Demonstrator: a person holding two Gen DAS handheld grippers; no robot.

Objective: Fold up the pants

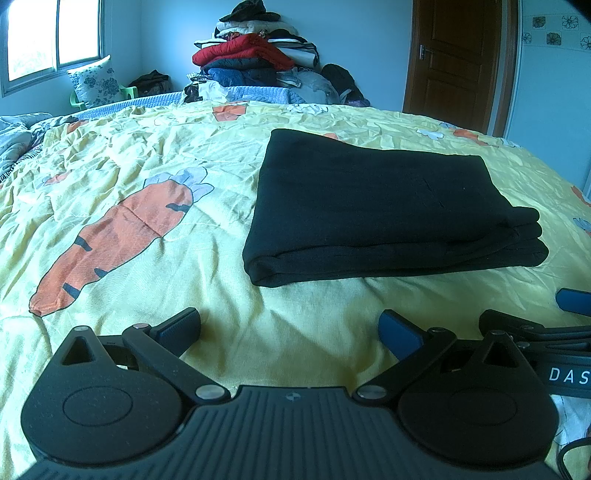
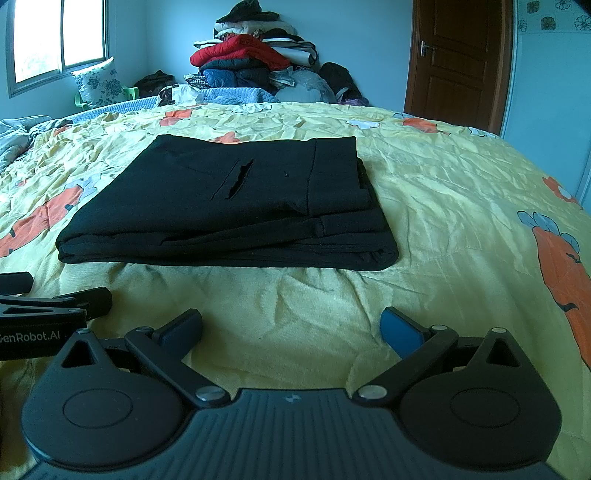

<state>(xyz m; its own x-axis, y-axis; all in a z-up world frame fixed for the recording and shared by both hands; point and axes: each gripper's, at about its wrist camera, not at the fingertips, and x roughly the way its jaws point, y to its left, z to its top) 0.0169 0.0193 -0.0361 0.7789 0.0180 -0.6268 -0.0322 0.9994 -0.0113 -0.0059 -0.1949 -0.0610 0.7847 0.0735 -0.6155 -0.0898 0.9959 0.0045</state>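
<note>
Pants: we see black knit pants point(image 1: 384, 206) point(image 2: 229, 206) folded into a flat rectangular stack, several layers showing at the near edge; right wrist view shows a slit pocket gaping on top, centre of frame.
Pants location: centre-right of the left wrist frame, centre-left of the right wrist frame, lying on the bed, apart from both grippers.
Left gripper: black two-finger left gripper point(image 1: 290, 328) with blue pads, jaws spread wide, nothing between them, bottom of its own frame; we also see it at the lower left edge of the right wrist frame point(image 2: 55, 295).
Right gripper: matching right gripper point(image 2: 291, 326), jaws spread wide, holding nothing; it shows at the lower right edge of the left wrist frame point(image 1: 535, 317).
Surface: wrinkled yellow quilt with orange carrot print point(image 1: 147, 166) point(image 2: 461, 192) covering the bed.
Room: tall pile of folded clothes and blankets, red one on top half point(image 1: 255, 51) point(image 2: 255, 51), top centre; brown wooden door point(image 1: 454, 59) point(image 2: 458, 59), upper right; window point(image 1: 51, 33) point(image 2: 59, 37), upper left; floral pillow point(image 1: 98, 83) point(image 2: 99, 83) below it.
</note>
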